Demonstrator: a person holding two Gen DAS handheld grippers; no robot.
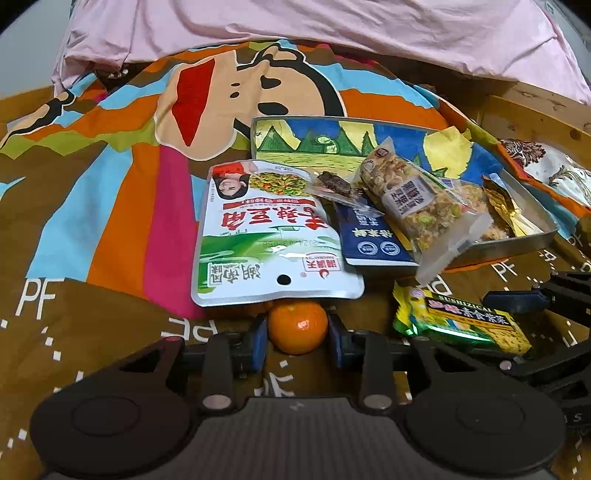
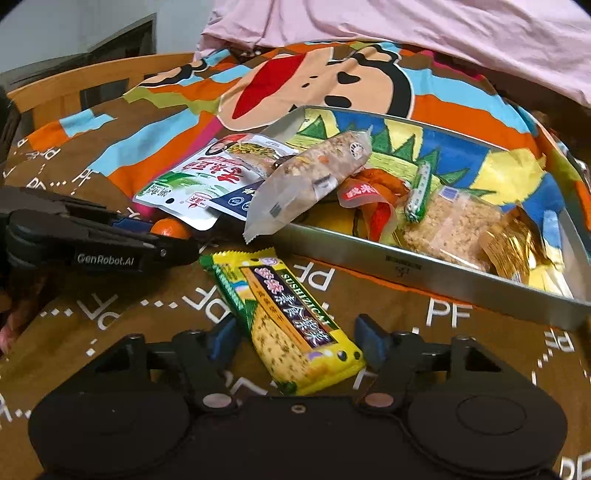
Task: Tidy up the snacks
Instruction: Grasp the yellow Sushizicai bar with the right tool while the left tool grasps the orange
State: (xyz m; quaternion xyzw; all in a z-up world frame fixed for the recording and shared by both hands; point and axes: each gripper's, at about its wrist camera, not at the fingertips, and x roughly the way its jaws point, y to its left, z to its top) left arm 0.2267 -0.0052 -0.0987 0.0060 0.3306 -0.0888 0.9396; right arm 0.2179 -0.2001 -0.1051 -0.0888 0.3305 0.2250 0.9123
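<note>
At far left, the brown printed bedspread with white "PF" lettering lies bare, giving open room up to the wooden bed edge seen in the right wrist view. Next comes the left gripper, its blue-padded fingers closed narrowly against both sides of a small round orange mandarin that rests on the spread. Just beyond the fruit, the lower edge of a large white-and-green foil snack pouch overhangs it. Beside the pouch to the right lies a dark blue flat packet, and across that leans a long clear-wrapped nut-and-grain bar, its near end jutting over the front rim of a shallow rectangular metal tray with a painted landscape floor. Inside the tray lie a red-and-orange wrapper, a thin green stick packet, a clear-wrapped puffed rice square and a crumpled gold foil wrapper near its right wall. In front of the tray, a yellow-and-green sushi-seaweed snack packet lies flat between the widely spread fingers of the right gripper, neither pad clearly touching it. Pink bedding bounds the far side.
</note>
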